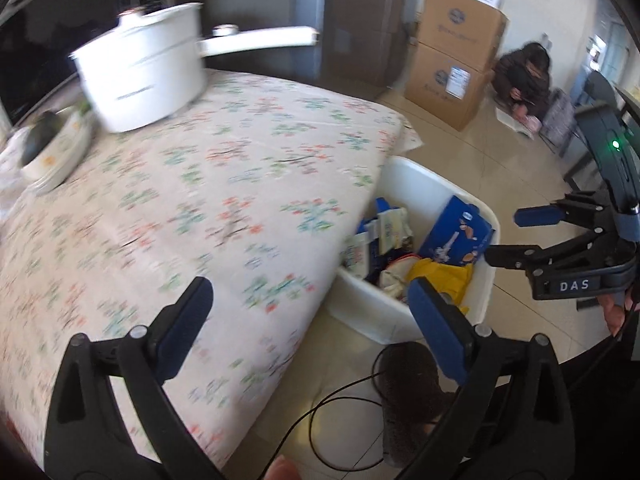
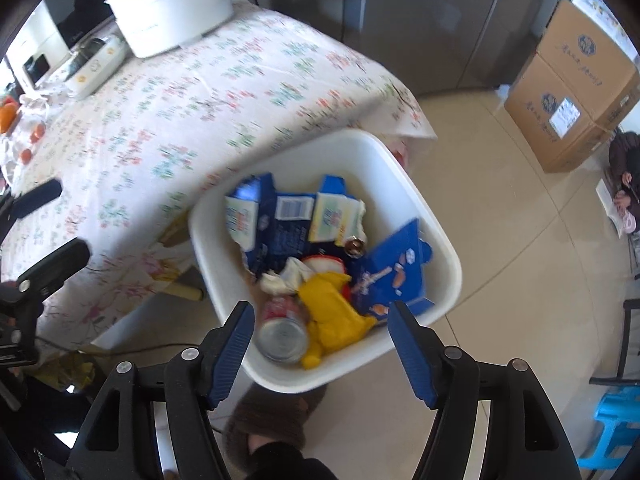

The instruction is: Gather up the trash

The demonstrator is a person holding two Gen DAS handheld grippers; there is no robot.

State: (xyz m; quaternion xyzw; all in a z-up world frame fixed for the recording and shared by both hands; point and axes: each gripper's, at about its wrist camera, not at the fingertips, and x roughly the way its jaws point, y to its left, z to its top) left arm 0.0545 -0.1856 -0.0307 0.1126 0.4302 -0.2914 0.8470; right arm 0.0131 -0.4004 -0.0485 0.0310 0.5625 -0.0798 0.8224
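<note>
Both tongs empty: left gripper (image 1: 312, 328) gaping wide, right gripper (image 2: 320, 336) parted above the white bin (image 2: 420, 184). Soda can (image 2: 282, 332) lying just below, between the right fingers. Best to lift clear before swinging back over the floral tablecloth (image 1: 200, 200).

Black tool (image 2: 320, 340) with ribbed blue pads (image 2: 232, 354), silver screws, brown fuzzy slipper (image 2: 276, 420).

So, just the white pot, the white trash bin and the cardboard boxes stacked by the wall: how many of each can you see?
White pot, on the table: 1
White trash bin, on the floor beside the table: 1
Cardboard boxes, one stacked on the other: 2
Total: 4
</note>
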